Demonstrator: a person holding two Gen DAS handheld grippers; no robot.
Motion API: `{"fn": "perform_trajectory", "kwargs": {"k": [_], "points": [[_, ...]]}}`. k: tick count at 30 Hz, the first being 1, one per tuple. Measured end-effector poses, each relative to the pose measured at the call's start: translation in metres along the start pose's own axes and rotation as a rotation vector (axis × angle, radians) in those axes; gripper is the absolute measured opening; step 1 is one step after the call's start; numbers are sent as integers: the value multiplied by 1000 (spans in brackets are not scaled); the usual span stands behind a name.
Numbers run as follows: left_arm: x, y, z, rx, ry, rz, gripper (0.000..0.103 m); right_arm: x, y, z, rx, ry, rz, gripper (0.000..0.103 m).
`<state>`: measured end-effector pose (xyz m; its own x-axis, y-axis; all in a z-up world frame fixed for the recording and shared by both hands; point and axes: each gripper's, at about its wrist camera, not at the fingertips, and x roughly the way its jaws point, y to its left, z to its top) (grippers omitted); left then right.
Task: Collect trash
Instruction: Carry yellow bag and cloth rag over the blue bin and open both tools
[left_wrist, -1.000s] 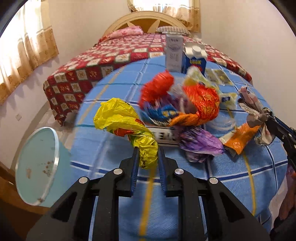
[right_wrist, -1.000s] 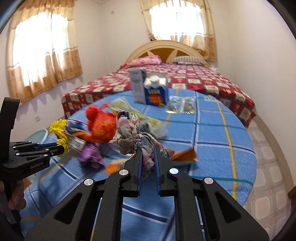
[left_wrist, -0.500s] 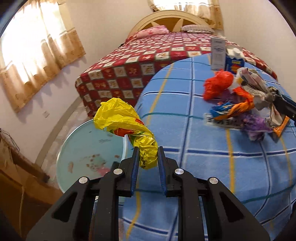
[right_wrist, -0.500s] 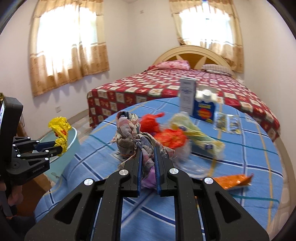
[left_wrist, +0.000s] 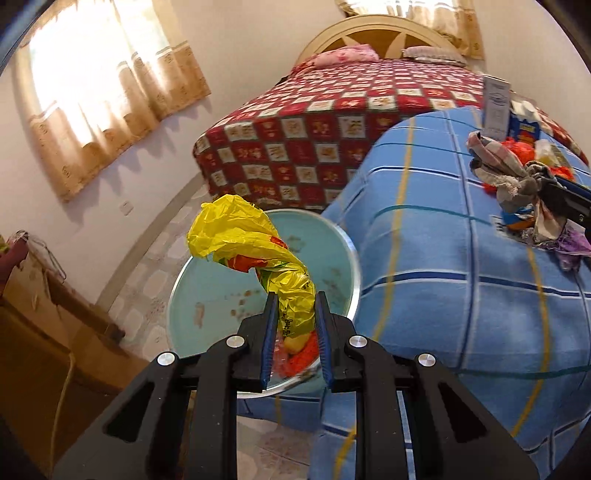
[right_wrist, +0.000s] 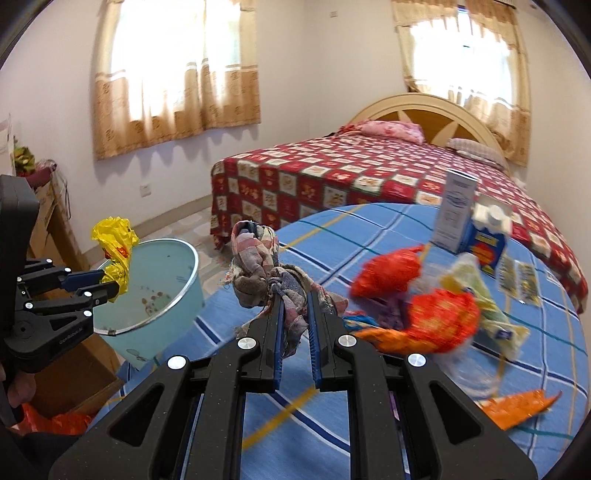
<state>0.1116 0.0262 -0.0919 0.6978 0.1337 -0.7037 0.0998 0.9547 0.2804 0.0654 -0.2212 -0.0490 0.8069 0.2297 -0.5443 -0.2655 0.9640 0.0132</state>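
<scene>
My left gripper (left_wrist: 293, 301) is shut on a crumpled yellow plastic bag (left_wrist: 243, 243) and holds it over the open light-blue bin (left_wrist: 207, 295) beside the table; the bag also shows in the right wrist view (right_wrist: 114, 247) above the bin (right_wrist: 162, 291). My right gripper (right_wrist: 295, 295) is shut on a bunched plaid cloth rag (right_wrist: 258, 266) above the blue checked tablecloth (right_wrist: 369, 229). The rag and that gripper show at the right of the left wrist view (left_wrist: 509, 173). Red, orange and purple wrappers (right_wrist: 417, 306) lie heaped on the table.
Two cartons (right_wrist: 469, 229) stand at the table's far side, with clear sachets (right_wrist: 517, 277) beside them. An orange wrapper (right_wrist: 517, 406) lies near the table's right edge. A bed with a red quilt (right_wrist: 351, 170) is behind. A cardboard box (left_wrist: 44, 325) stands left of the bin.
My left gripper has swung left off the table with the yellow bag until it is over the bin. My right gripper has carried the rag leftwards towards the bin side of the table.
</scene>
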Motion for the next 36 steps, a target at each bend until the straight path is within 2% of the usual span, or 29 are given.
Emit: {"fn": "perform_trajectory", "kwargs": {"k": [10,24,36], "points": [[12,38,-7,-39,25,75,20,30,34,18,-72,23,43,13],[28,66,-13,-69,48,137,20,65,74,35,-152,50,89,13],[40,80,-17,-87,74,145,21,85,101,37,-205,73,116,13]]}}
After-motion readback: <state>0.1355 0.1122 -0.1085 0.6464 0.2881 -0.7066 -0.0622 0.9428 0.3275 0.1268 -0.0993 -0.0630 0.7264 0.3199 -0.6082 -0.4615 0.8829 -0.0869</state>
